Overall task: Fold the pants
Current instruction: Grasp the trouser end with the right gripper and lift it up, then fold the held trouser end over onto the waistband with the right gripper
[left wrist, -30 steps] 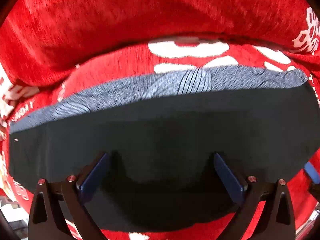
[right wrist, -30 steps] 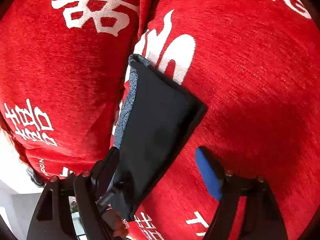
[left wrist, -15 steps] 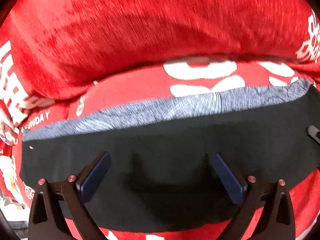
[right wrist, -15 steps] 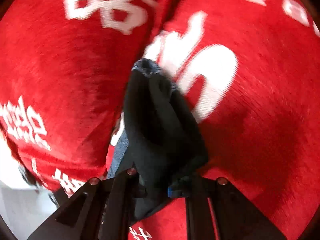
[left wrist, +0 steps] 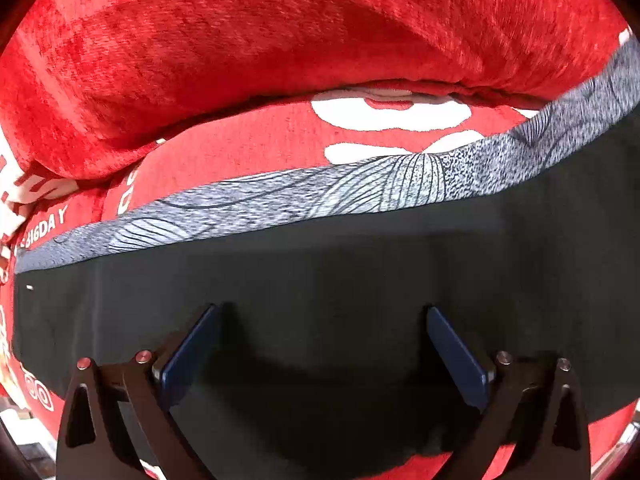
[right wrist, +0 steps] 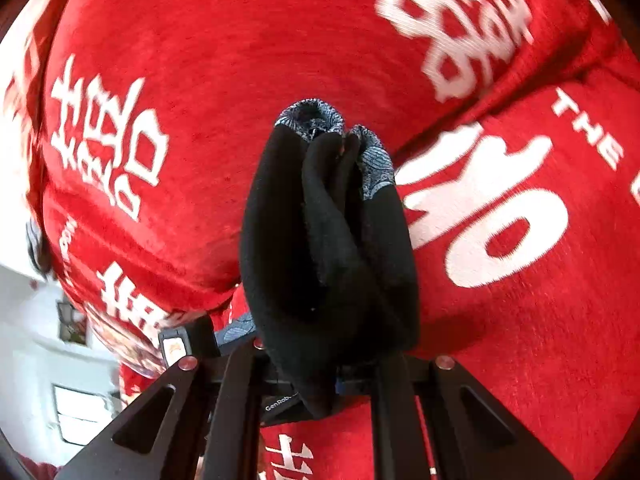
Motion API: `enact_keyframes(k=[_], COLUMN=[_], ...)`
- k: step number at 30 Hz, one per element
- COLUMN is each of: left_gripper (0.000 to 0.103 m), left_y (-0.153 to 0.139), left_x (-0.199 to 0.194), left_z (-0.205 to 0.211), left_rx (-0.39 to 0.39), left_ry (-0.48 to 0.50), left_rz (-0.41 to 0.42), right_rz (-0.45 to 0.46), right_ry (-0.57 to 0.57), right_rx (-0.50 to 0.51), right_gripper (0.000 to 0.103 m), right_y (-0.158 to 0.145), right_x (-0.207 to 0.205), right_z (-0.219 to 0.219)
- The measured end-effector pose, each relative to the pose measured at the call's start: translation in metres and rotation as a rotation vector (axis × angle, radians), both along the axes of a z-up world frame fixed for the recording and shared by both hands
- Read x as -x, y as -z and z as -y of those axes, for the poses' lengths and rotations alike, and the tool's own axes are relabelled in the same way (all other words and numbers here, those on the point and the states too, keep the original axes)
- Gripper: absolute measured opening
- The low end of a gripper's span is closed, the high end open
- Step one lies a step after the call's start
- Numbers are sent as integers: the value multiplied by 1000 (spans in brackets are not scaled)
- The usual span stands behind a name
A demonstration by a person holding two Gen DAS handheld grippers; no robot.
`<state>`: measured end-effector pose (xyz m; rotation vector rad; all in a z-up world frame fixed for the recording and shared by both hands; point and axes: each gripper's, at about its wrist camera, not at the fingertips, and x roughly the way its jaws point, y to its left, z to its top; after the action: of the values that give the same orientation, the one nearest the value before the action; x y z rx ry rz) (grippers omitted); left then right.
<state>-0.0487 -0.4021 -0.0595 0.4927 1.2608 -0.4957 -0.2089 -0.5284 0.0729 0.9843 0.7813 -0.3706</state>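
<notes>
1. Left wrist view: my left gripper [left wrist: 320, 344] sits low over the black pants [left wrist: 360, 280], its blue pads [left wrist: 188, 354] spread wide apart with nothing between them. The pants lie flat along the red printed sofa cover [left wrist: 240, 160], and their grey patterned band [left wrist: 320, 196] runs along the far edge, just below the red cushion [left wrist: 280, 32].

2. In this view the fabric on the right climbs toward the frame edge, so I judge that end is coming off the seat.

3. Right wrist view: my right gripper [right wrist: 320, 372] is clamped on a bunched end of the pants [right wrist: 328, 248], jaws drawn together. The cloth stands up in thick folds, and the grey patterned trim [right wrist: 310, 118] shows at the top of the bundle.

4. Step in hand, as I read it: the lengthwise fold is just starting, with the right end gripped and raised.

5. The next move calls for carrying that end across toward the far end, edges lined up. My left could press or pinch the middle so the pants don't slide on the plush.

6. The bundle is crumpled; it needs flattening on landing.
</notes>
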Motion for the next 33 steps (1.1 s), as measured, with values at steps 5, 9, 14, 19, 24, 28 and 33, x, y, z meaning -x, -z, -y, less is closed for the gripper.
enact_keyframes(k=[5,9,14,19,24,28,33], left_gripper=[103,103,103,103,103,103,103], left_y=[-29,-54,-61,-45,-34,-34,-50], left_x=[-12,-37,-76,-105,-116,-131,-141], left_z=[-42,-96,-181,-250,-286,-298,-293], left_rx=[59,66,24,-18,-27,-5,63], left_ry=[33,13,-55,-141,-182,-227,-189], left_rz=[36,49,61,54,31,11,18], right_rz=[-50,-86,-181,-296,-464,-574,-425], right_ry=[-53,-105,-206,-315,-359,-418,-576], right_rx=[130,224,323,327,422,567,495], right_gripper=[13,13,14,15,27,54,58], right_y=[-28,-43,-25,37,85,81,37], right_x=[-23,-55,-111,-159,-181,-190,-167], right_z=[-39,-86,-158,-220,-271,-312,-338])
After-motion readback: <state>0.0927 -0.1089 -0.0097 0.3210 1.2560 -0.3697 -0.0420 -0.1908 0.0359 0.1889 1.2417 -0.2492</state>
